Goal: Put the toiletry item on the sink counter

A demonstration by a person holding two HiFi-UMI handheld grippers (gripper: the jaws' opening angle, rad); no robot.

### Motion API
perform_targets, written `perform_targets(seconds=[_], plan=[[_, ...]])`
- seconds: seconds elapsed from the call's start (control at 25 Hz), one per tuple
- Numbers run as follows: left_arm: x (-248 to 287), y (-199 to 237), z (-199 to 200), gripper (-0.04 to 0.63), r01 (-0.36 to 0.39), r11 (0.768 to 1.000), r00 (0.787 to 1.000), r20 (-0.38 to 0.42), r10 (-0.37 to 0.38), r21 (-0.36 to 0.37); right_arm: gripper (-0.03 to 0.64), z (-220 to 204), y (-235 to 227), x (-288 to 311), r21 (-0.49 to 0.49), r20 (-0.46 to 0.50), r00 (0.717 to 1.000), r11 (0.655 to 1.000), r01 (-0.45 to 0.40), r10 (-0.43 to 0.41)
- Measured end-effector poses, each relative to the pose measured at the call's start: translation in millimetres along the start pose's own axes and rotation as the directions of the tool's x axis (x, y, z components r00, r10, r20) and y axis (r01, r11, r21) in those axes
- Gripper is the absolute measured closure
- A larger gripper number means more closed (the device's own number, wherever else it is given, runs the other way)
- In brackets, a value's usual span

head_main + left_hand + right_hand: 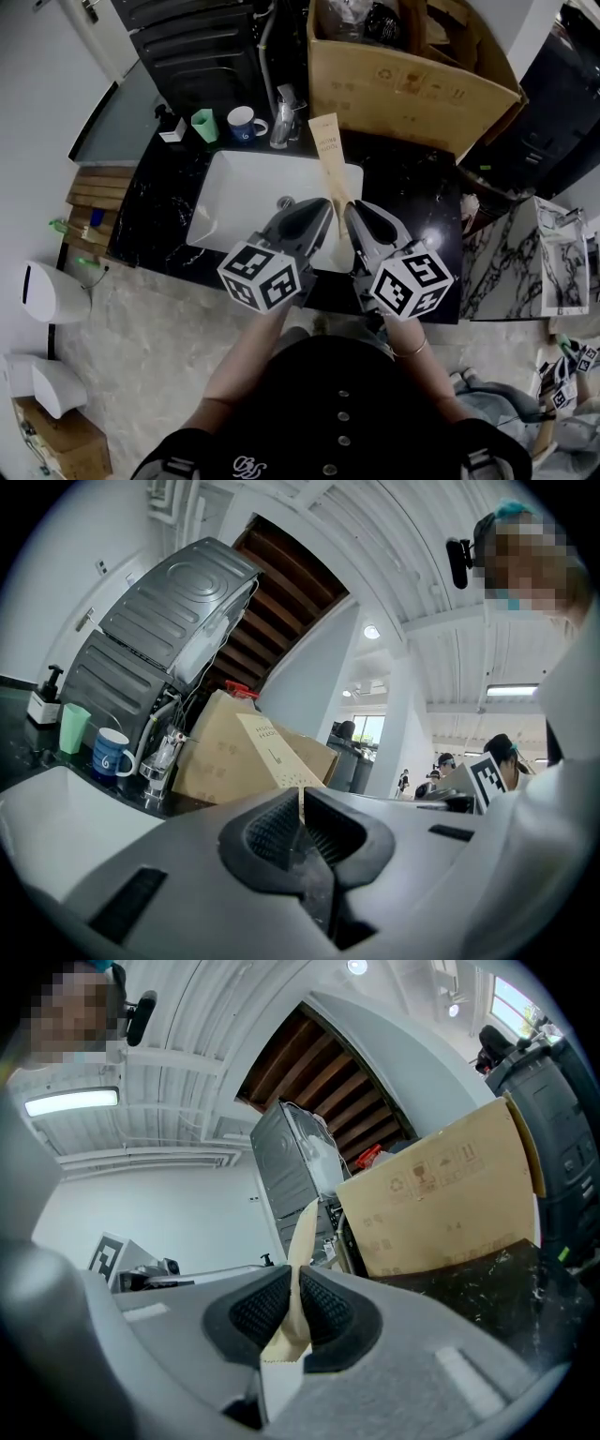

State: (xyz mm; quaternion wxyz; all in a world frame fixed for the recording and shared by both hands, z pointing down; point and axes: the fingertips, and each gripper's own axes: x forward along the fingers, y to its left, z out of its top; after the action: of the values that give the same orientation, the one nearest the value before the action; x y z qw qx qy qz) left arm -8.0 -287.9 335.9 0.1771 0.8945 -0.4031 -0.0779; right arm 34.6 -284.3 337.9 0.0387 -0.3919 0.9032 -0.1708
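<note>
The toiletry item is a long, flat tan paper packet (328,155). It rises over the right side of the white sink basin (234,202), which is set in the black marble counter (412,187). My right gripper (352,206) is shut on the packet's near end. In the right gripper view the packet (302,1241) stands edge-on between the ribbed pads of that gripper (293,1302). My left gripper (326,204) sits close beside it on the left, jaws together. The left gripper view shows the packet's printed face (270,750) just beyond the closed pads of this gripper (300,813).
At the back of the counter stand a soap bottle (172,127), a green cup (203,125), a blue mug (246,124) and the faucet (284,117). A large cardboard box (403,84) sits behind on the right. A dark appliance (202,47) stands at the back left.
</note>
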Motion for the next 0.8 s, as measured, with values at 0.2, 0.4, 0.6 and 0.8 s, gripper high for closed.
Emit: perform_targets(seconds=[0.2,0.4,0.6,0.8], plan=[[10,3,-6,0.572,0.003,1.0,1.0,-0.013,-0.003,-0.014,0.586,-2,-10,1,0.011,-0.004,1.0,1.0,0.01,-0.01],[19,1,-9,0.572,0.016,1.0,1.0,-0.02,-0.017,-0.027,0.586,-5,-19,1,0.023,-0.011,1.0,0.999,0.026,-0.026],[19,6,-13,0.572,0.014,1.0,0.999,-0.033,-0.015,-0.027,0.586,-7,-22,2,0.03,-0.009,0.999,0.999,0.04,-0.04],[20,14,-9,0.572,0.012,0.999,1.0,-0.026,-0.013,-0.038,0.586,-9,-26,7,0.038,-0.02,0.998,0.998,0.057,-0.056]])
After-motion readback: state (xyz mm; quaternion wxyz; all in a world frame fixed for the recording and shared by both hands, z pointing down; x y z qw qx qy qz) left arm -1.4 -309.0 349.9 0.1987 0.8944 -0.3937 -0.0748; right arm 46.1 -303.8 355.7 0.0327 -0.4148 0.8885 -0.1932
